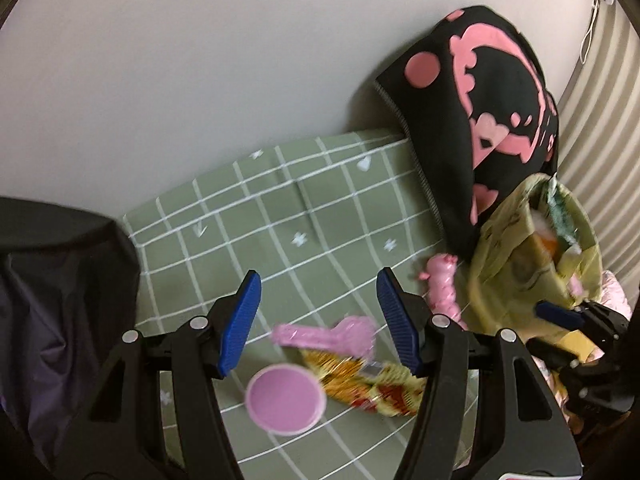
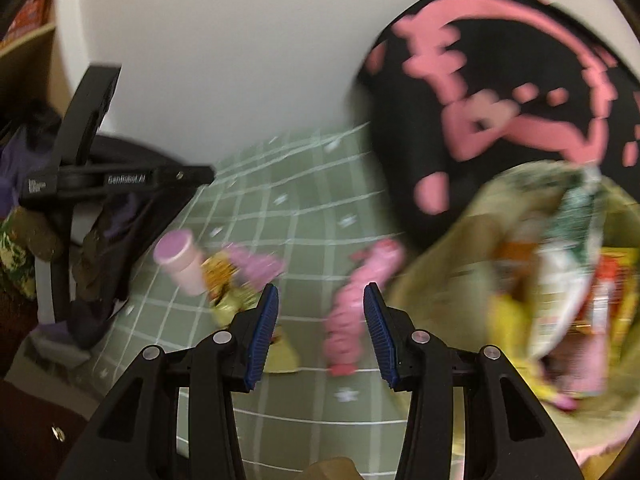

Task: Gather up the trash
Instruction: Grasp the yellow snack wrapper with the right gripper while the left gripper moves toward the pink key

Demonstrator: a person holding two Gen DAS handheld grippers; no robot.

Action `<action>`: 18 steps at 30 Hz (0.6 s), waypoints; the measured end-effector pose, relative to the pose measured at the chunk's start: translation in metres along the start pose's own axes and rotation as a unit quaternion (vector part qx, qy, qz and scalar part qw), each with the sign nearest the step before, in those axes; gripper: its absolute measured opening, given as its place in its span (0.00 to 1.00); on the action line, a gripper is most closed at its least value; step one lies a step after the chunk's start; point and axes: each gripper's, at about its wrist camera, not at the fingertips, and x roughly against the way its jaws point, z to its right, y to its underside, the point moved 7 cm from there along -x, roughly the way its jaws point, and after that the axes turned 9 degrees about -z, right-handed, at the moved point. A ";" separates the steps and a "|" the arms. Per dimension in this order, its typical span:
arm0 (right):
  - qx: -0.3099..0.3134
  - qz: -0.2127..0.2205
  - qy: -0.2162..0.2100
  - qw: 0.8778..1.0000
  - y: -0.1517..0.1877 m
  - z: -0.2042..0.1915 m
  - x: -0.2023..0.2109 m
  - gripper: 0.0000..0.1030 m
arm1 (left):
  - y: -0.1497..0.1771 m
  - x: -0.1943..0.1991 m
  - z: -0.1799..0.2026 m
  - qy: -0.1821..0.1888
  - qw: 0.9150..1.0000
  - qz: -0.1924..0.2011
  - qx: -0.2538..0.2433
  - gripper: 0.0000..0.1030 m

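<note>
While both of your grippers hang over the green checked bedsheet (image 1: 320,208), neither one has anything in it. Your left gripper (image 1: 318,320) has its blue pads spread wide, and only the sheet and the litter lying on it show through the gap. Your right gripper (image 2: 320,326) also stands with its jaws apart; the pink ribbed toy (image 2: 352,312) shows between its pads but lies on the sheet below, not pinched.

The trash sits in two places. Loose on the sheet, just under your left gripper, are a pink cup (image 1: 285,398) lying on its side, a pink plastic wrapper (image 1: 328,334) and a yellow-and-red snack wrapper (image 1: 372,384), all touching or overlapping. A small yellow scrap (image 2: 282,350) lies by your right gripper's left pad. The rest is already in the yellow-green bag (image 2: 472,248) at the right, whose open mouth shows crumpled packets in green, white, orange and red. Their print is too blurred to read.

The only writing you can make out is white lettering on the side of your left gripper in the right wrist view, which looks like "GenRobot.AI". Behind the bag, a black cushion with pink shapes (image 1: 480,92) leans against the wall (image 1: 200,60).
</note>
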 end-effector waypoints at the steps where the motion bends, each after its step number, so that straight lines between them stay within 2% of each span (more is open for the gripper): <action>1: 0.004 -0.010 -0.004 1.000 0.001 -0.005 -0.009 0.41 | 0.002 -0.001 -0.002 0.000 1.000 -0.003 0.001 0.55; 8: 0.018 -0.081 -0.022 0.996 0.014 -0.037 -0.075 0.41 | 0.008 -0.008 -0.012 0.004 1.000 -0.016 -0.007 0.55; 15: 0.035 -0.105 -0.017 0.994 0.020 -0.051 -0.099 0.41 | 0.015 -0.009 -0.021 0.009 1.000 -0.023 -0.009 0.55; 16: 0.035 -0.105 -0.017 0.994 0.020 -0.051 -0.100 0.39 | 0.016 -0.008 -0.023 0.009 1.000 -0.024 -0.007 0.55; 18: 0.035 -0.108 -0.014 0.993 0.019 -0.051 -0.103 0.29 | 0.018 -0.007 -0.027 0.007 1.000 -0.024 -0.004 0.55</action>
